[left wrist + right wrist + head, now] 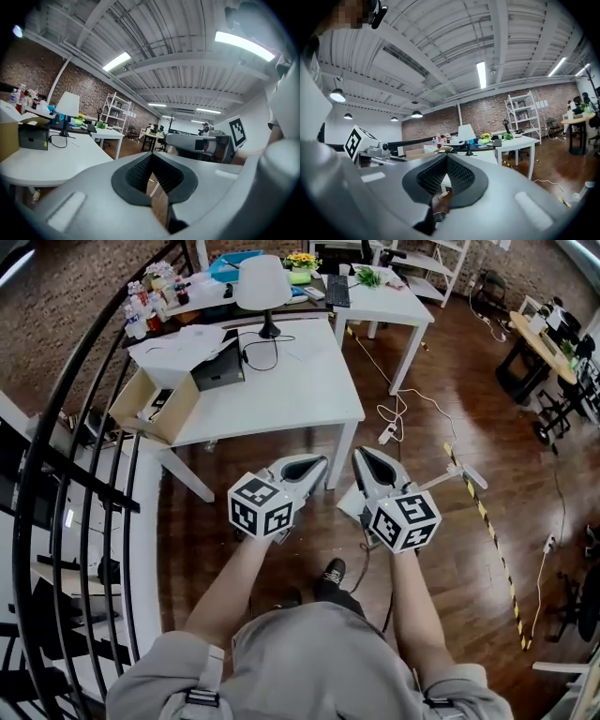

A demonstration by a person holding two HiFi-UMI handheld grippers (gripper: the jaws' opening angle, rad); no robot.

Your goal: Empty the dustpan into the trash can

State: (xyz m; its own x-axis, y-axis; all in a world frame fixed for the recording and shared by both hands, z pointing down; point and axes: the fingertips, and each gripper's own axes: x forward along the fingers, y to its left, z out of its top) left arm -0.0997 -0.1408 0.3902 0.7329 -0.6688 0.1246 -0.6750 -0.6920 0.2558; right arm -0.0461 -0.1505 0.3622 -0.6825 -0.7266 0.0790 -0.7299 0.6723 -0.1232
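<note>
I find neither a dustpan nor a trash can that I can name in any view. In the head view both grippers are held side by side at chest height over the wooden floor. My left gripper (322, 461) (151, 155) is shut with nothing between its pads. My right gripper (360, 453) (446, 157) is also shut and empty. Each gripper view catches the other gripper's marker cube at its edge. A white stick-like thing (466, 475) lies on the floor just right of the right gripper, partly hidden behind it; what it is I cannot tell.
A white table (309, 390) stands just ahead, carrying a lamp (262, 282), a black device and cables. An open cardboard box (155, 407) hangs off its left corner. A black railing (84, 474) curves along the left. A power strip (387, 434) and striped tape (497, 540) lie on the floor.
</note>
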